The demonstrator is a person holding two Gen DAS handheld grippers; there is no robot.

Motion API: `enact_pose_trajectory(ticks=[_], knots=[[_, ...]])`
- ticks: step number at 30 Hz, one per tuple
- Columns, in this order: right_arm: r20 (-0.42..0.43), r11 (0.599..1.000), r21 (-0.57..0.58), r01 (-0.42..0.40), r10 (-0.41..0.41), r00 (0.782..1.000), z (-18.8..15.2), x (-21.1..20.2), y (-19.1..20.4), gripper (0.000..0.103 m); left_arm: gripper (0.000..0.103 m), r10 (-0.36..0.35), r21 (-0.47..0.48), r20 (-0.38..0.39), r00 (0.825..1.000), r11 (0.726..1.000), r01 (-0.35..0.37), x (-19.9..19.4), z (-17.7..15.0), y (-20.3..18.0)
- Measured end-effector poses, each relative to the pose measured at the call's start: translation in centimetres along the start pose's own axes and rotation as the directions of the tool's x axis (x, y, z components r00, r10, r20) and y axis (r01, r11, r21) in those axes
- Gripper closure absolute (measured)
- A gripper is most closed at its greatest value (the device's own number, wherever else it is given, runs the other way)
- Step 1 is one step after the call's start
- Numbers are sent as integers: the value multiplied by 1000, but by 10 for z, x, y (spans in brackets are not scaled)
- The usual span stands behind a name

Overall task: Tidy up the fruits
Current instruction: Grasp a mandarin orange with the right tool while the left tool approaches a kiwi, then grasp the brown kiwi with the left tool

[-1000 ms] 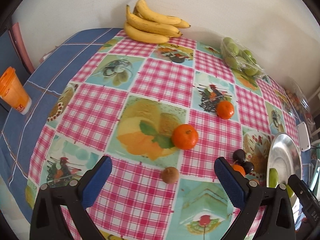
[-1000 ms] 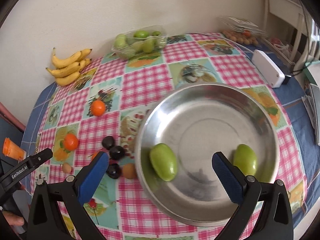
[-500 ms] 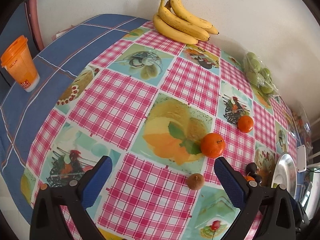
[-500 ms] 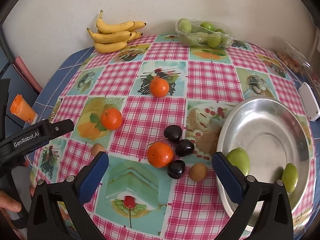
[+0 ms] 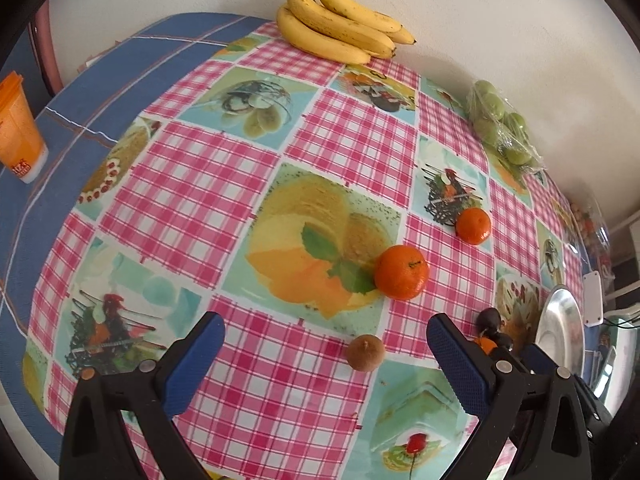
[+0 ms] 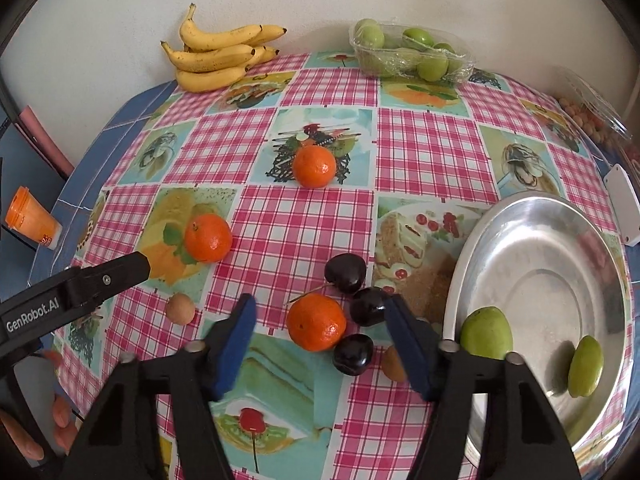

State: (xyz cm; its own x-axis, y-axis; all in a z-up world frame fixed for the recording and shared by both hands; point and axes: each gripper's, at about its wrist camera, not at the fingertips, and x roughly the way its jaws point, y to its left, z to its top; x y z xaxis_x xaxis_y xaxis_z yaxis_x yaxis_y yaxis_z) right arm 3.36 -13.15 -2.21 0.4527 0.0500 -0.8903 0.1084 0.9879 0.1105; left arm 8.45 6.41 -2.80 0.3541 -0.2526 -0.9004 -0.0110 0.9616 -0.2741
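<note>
My right gripper (image 6: pixel 320 342) is open, its blue pads either side of an orange mandarin (image 6: pixel 316 322) and three dark plums (image 6: pixel 345 273), low over the table. A silver bowl (image 6: pixel 520 240) at the right holds two green fruits (image 6: pixel 486 333). Two more mandarins (image 6: pixel 208 238) lie further back. A small brown fruit (image 6: pixel 181 309) lies left, another (image 6: pixel 394 364) sits behind the right pad. My left gripper (image 5: pixel 324 360) is open and empty, just short of the brown fruit (image 5: pixel 365 352), with a mandarin (image 5: pixel 401 272) beyond.
Bananas (image 6: pixel 218 54) and a wrapped tray of green fruit (image 6: pixel 408 54) stand by the back wall. An orange cup (image 5: pixel 18 128) stands on the blue cloth at the left. A white box (image 6: pixel 622 208) lies past the bowl. The left gripper's arm (image 6: pixel 72 292) reaches in from the left.
My right gripper has swung left from over the bowl to the mandarin and plums and has narrowed. My left gripper has turned left and moved closer to the table.
</note>
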Motion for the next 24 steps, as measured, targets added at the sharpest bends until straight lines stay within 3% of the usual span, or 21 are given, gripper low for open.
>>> enact_pose_trajectory(ticks=[2,5,10,14,19,24], knots=[[-11,1000,-4,-1,1,1000,1,2,1,56,4,-20,9,-23,1000,1000,20,4,-1,-4],[-29,1000,-16,2,-2,1000,1,5,3,64,17,-60,19,-60,996,998,62,10,-3,-10],[-43,999,-39,-2,0,999,2,8,8,73,33,-90,45,-105,990,994,95,18,-6,-20],[-57,998,-67,4,-8,998,2,11,13,74,48,-102,39,-149,984,993,109,27,-7,-22],[-68,996,-77,39,-44,997,3,16,12,74,53,-85,29,-173,981,995,91,35,-9,-20],[-77,997,-74,37,-43,996,3,17,10,74,68,-83,43,-179,980,995,93,38,-10,-26]])
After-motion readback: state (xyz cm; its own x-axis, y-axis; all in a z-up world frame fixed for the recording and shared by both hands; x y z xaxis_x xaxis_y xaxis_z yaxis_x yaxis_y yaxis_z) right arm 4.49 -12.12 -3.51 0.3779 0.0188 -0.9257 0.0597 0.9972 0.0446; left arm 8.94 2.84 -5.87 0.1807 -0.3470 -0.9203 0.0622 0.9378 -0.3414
